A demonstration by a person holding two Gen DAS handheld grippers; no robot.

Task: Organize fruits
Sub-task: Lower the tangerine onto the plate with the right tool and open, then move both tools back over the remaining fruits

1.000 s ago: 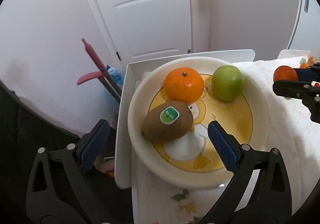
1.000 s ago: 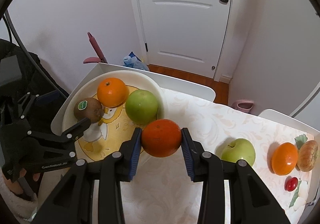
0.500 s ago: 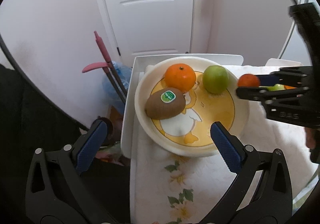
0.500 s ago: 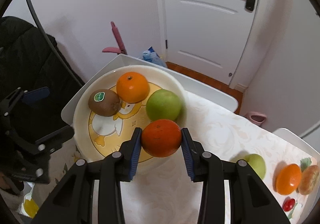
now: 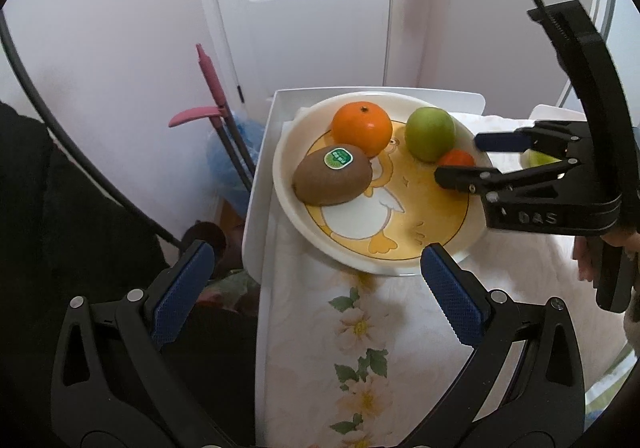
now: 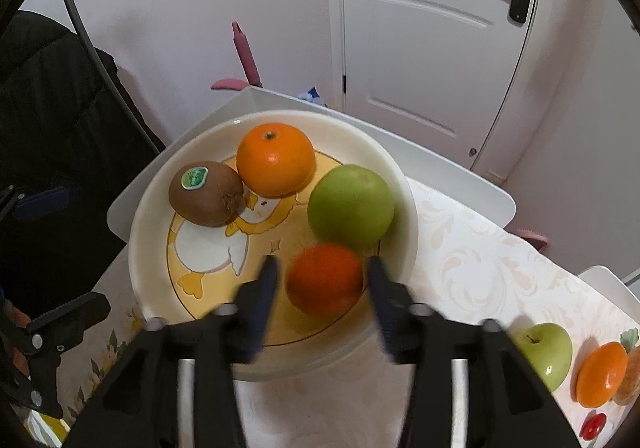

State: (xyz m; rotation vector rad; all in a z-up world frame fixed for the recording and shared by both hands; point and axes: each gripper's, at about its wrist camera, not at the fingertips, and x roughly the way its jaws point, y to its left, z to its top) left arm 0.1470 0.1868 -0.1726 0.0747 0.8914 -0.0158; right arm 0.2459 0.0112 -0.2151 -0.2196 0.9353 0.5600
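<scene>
One white table fills the room's corner, dressed in one pale floral cloth, and on its near end sits one wide cream plate with a yellow duck printed on it. Four fruits lie on that plate: one green apple at the right side, one bright orange at the back, one brown kiwi with a green sticker touching the orange, and one darker reddish orange just in front of the apple. That reddish orange sits on the plate between the two fingers of the right gripper, whose jaws are opening, a gap showing on either side of the fruit, so it is let go. The left gripper hangs over the table's near edge below the plate, its two blue pads spread wide with nothing between them. Off the plate, toward the far right of the cloth, I count one more green apple, one more orange just beside it, one brownish fruit half cut off by the view, and one small red fruit, perhaps a cherry tomato.
</scene>
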